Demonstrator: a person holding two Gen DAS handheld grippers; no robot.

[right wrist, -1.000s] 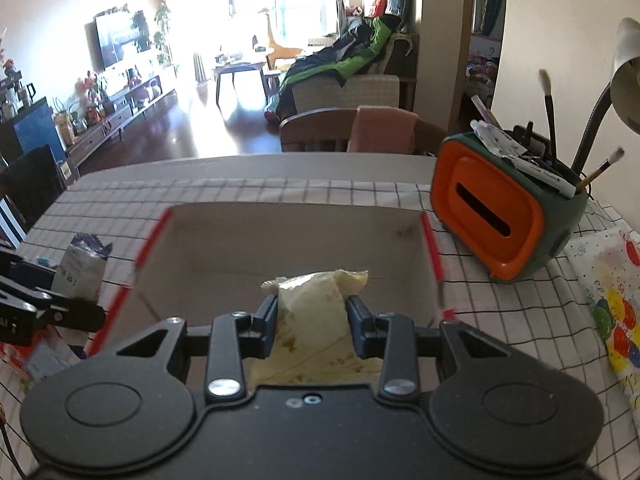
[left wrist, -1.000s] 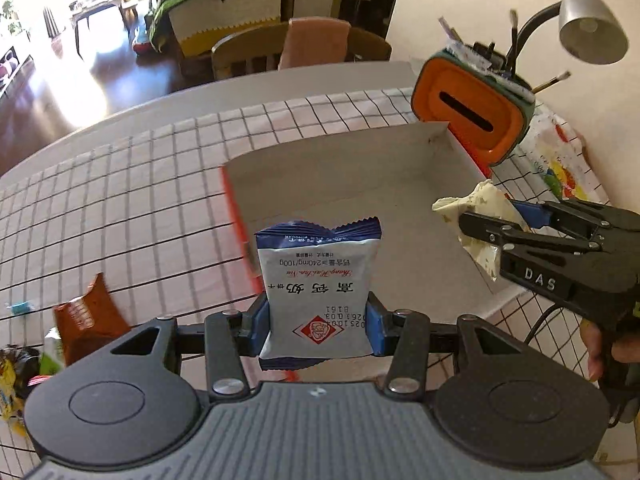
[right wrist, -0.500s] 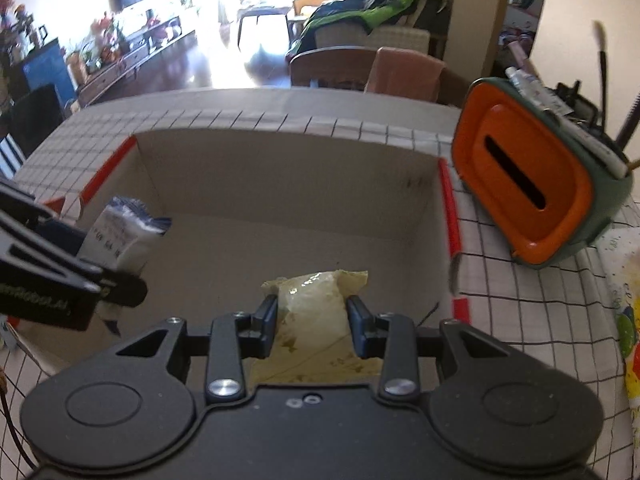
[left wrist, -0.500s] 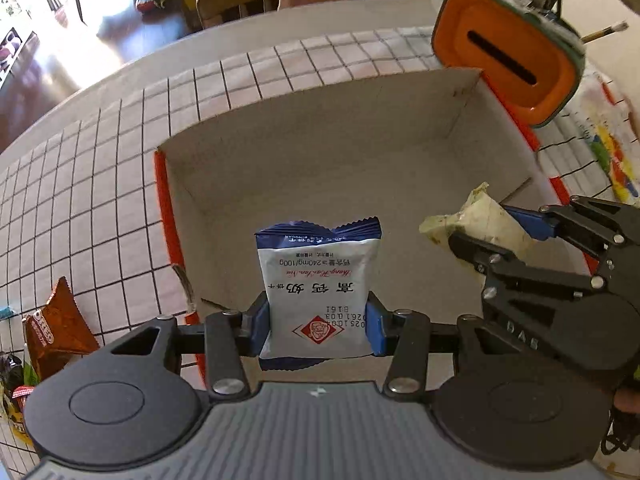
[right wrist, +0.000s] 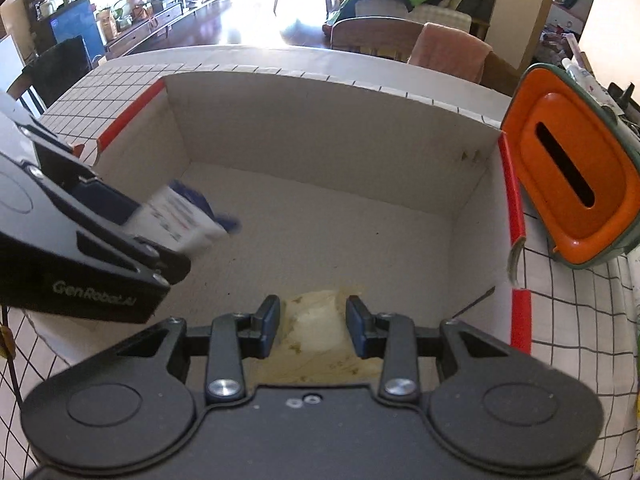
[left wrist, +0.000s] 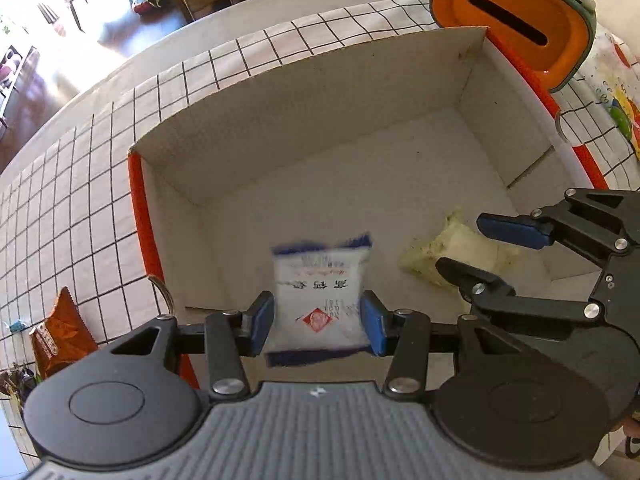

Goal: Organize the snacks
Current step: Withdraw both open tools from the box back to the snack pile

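Observation:
An open cardboard box (left wrist: pixel 138 200) with red rims stands on the checked tablecloth. My left gripper (left wrist: pixel 318 320) reaches down into its near left part, shut on a blue-and-white snack packet (left wrist: pixel 320 280) that looks blurred. In the right wrist view the same packet (right wrist: pixel 180 216) sticks out past the left gripper (right wrist: pixel 160 240). My right gripper (right wrist: pixel 312 324) is shut on a pale yellow packet (right wrist: pixel 316 320) low over the box (right wrist: pixel 512 200) floor. The left wrist view shows this yellow packet (left wrist: pixel 452 248) between the right gripper's (left wrist: pixel 460 244) fingers, at the near right of the box.
An orange and green holder (left wrist: pixel 508 20) with brushes stands just past the box's far right corner. A brown-orange snack packet (left wrist: pixel 60 332) lies on the cloth left of the box, with more packets below it. A colourful bag (left wrist: pixel 616 92) lies to the right. Chairs (right wrist: pixel 400 36) stand beyond the table.
Both grippers have come down over the rim into the box with their packets and now point more steeply at its floor. The blue-and-white packet has turned blurred.

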